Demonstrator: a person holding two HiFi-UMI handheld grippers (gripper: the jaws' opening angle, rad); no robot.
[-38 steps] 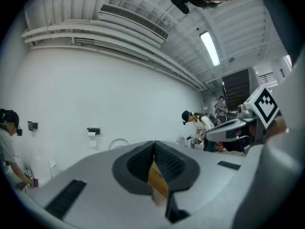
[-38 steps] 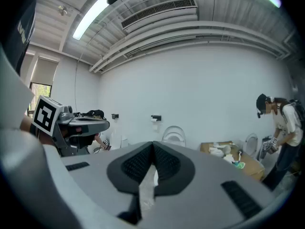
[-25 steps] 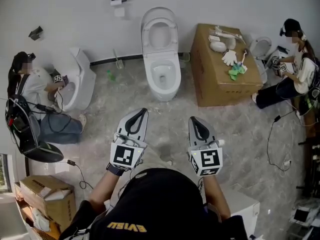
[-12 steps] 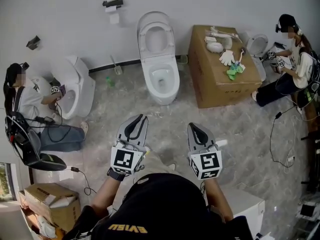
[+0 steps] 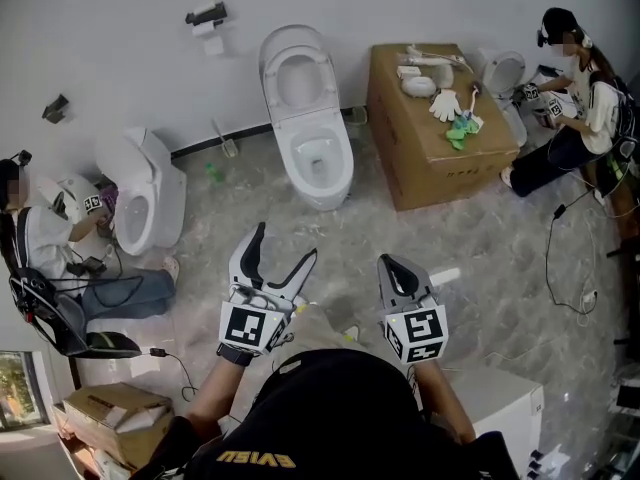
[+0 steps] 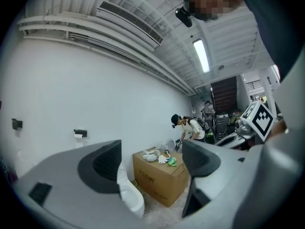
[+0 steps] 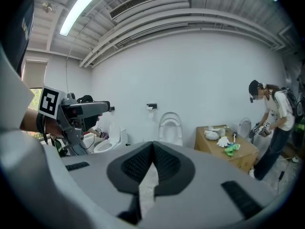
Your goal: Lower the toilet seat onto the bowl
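A white toilet (image 5: pixel 316 158) stands against the far wall, its seat and lid (image 5: pixel 294 73) raised upright. Both grippers hover over the floor well short of it, touching nothing. My left gripper (image 5: pixel 284 246) is open; its jaws have just been opening and nothing is between them. In the left gripper view the bowl (image 6: pixel 129 197) shows far off between the spread pads (image 6: pixel 103 166). My right gripper (image 5: pixel 393 266) is shut and empty. In the right gripper view the raised seat (image 7: pixel 170 128) shows beyond the closed jaws (image 7: pixel 152 163).
A cardboard box (image 5: pixel 440 133) with gloves and small items on top stands right of the toilet. A person (image 5: pixel 575 108) crouches at another toilet far right. A person (image 5: pixel 50 228) works at a third toilet (image 5: pixel 145 193) on the left. Cables (image 5: pixel 570 258) lie on the floor.
The left gripper's jaws have swung open from shut. The right gripper stays shut. In the head view the toilet and box have shifted slightly left.
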